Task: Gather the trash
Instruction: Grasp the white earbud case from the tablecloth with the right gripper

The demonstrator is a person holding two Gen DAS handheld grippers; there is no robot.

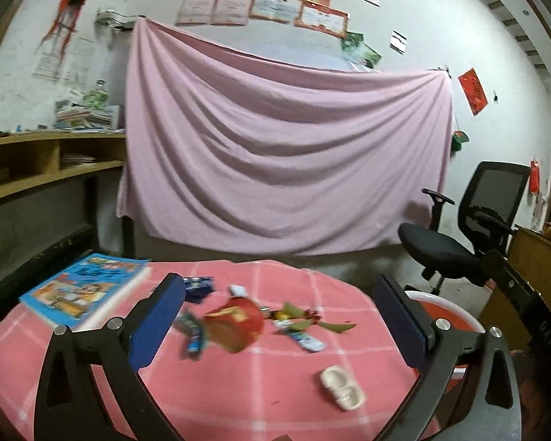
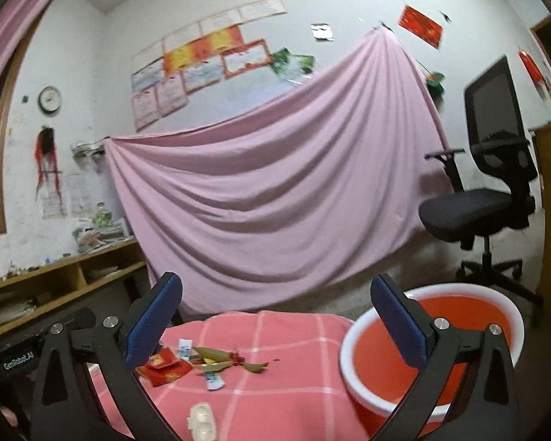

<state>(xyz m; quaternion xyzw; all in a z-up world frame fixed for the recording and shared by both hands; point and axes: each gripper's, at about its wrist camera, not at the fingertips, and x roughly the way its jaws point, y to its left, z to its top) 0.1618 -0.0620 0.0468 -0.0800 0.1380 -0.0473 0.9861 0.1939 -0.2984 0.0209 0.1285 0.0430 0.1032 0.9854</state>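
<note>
Both the left gripper (image 1: pixel 279 327) and right gripper (image 2: pixel 275 327) gape wide, empty; blurred trash (image 1: pixel 235 325) mid-table; the basin (image 2: pixel 352 352) is cut off behind a finger.

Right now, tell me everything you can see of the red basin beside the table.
The red basin is round and looks like plastic, with a pale, whitish outer wall and rim and an orange-red inside. It stands upright, mouth up, below the right edge of the pink checked tablecloth; whether they touch cannot be told. The part of its inside that shows holds nothing; the right tool's finger hides some of it. In the left wrist view only a slice of its rim shows. The black office chair stands behind it.
</note>
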